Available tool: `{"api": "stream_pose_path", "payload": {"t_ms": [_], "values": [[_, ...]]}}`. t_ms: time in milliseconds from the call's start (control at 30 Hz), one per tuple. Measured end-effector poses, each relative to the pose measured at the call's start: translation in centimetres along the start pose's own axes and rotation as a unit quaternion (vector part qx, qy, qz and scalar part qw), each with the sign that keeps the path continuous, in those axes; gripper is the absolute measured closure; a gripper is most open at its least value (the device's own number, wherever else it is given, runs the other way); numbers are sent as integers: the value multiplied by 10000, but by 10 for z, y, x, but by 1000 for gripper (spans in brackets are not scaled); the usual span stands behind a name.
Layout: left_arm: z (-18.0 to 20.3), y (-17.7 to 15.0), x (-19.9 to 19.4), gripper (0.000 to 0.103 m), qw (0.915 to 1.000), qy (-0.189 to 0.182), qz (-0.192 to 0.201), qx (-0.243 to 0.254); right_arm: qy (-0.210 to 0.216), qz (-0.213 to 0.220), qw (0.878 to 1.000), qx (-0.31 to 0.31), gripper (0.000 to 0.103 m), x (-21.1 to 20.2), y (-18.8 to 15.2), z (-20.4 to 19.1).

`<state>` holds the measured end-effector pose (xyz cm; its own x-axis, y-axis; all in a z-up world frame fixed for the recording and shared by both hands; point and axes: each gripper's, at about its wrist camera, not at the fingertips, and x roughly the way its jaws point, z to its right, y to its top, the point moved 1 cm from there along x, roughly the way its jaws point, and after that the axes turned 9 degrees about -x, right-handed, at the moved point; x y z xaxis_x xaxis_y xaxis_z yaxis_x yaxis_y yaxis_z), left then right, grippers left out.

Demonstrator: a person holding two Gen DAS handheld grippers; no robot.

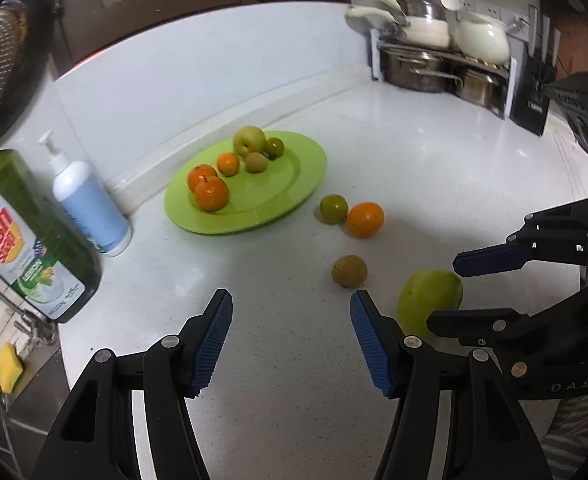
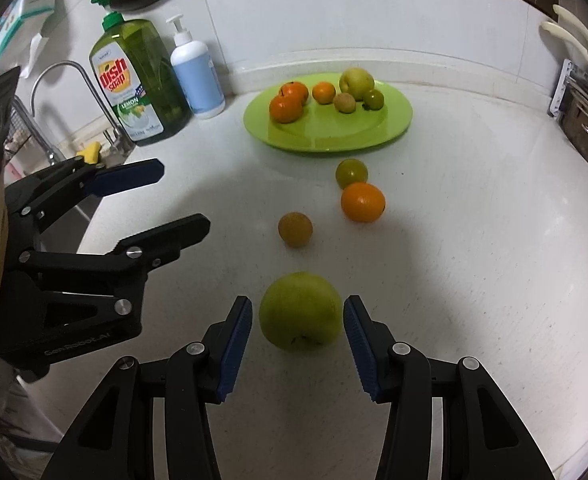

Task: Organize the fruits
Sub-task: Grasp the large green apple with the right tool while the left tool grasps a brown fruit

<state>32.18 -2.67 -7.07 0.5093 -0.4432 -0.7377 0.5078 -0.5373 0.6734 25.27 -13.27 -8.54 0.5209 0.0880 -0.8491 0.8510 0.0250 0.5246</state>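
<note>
A green plate [image 1: 294,196] [image 2: 334,136] holds several fruits: oranges [image 1: 211,194], a green apple [image 1: 249,140], a brown fruit [image 1: 256,162] and a small green one [image 1: 274,147]. On the counter lie a small green fruit [image 1: 333,209] [image 2: 351,173], an orange [image 1: 365,219] [image 2: 363,202], a brown fruit [image 1: 349,271] [image 2: 295,229] and a large green apple [image 1: 430,300] [image 2: 300,311]. My right gripper [image 2: 297,312] [image 1: 450,292] is open with the large apple between its fingers, pads apart from it. My left gripper [image 1: 291,304] [image 2: 182,196] is open and empty.
A dish soap bottle [image 1: 26,236] [image 2: 138,80] and a pump bottle [image 1: 88,204] [image 2: 196,76] stand left of the plate. A rack of pots [image 1: 442,64] and a knife block [image 1: 534,96] stand at the far right. A sink and faucet [image 2: 74,92] are at the left.
</note>
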Motion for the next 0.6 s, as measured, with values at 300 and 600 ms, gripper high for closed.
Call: {"api": "stream_pose_path", "payload": {"t_ms": [300,600], "values": [[4,2,22,42,9989,-368,-173,248,-209,-71,9998,-1,54,8,0,1],[13,9,47,43,9967,-698,-287,289,-128,-75,9996,223,53,16,1,13]]}}
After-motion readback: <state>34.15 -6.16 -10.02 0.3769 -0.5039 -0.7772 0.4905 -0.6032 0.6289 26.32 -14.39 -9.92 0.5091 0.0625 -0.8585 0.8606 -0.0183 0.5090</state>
